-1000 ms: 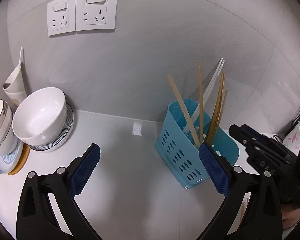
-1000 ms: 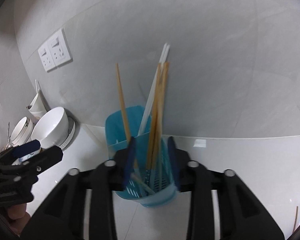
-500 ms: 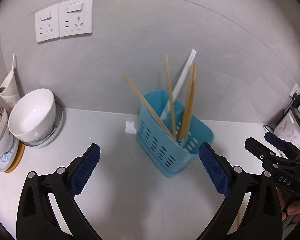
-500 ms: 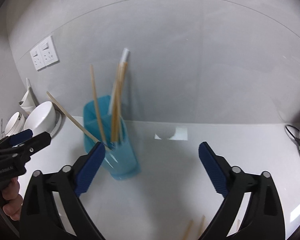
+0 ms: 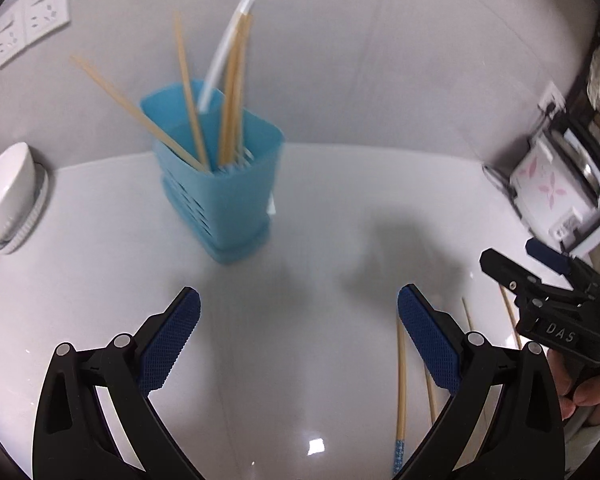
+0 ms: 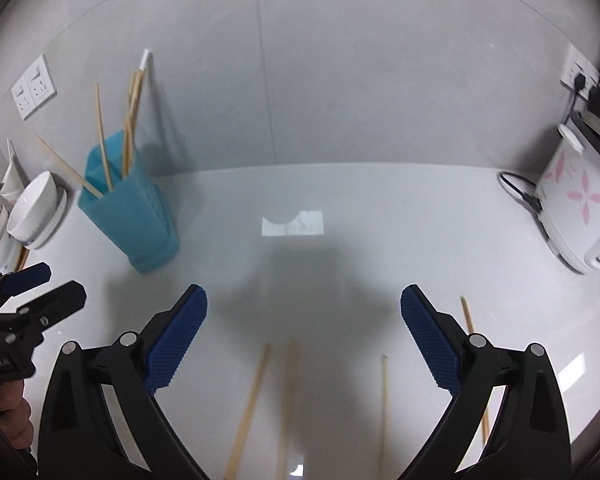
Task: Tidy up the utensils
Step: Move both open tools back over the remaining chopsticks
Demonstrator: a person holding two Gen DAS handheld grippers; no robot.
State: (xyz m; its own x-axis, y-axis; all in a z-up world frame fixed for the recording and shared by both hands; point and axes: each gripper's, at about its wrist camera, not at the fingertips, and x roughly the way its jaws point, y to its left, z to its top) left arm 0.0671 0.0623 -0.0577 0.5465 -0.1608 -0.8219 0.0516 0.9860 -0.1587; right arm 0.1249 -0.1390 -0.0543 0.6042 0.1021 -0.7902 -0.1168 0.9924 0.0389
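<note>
Right gripper and left gripper, fingers spread and empty, above loose chopsticks on the desk; align fingers across one stick before pinching for the blue holder.

Black grippers, seemingly blue-padded fingers

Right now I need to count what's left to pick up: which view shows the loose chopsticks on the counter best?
The right wrist view: several loose chopsticks lie spread between its jaws, though blurred. The left wrist view shows only a few at its lower right edge, partly hidden.
</note>
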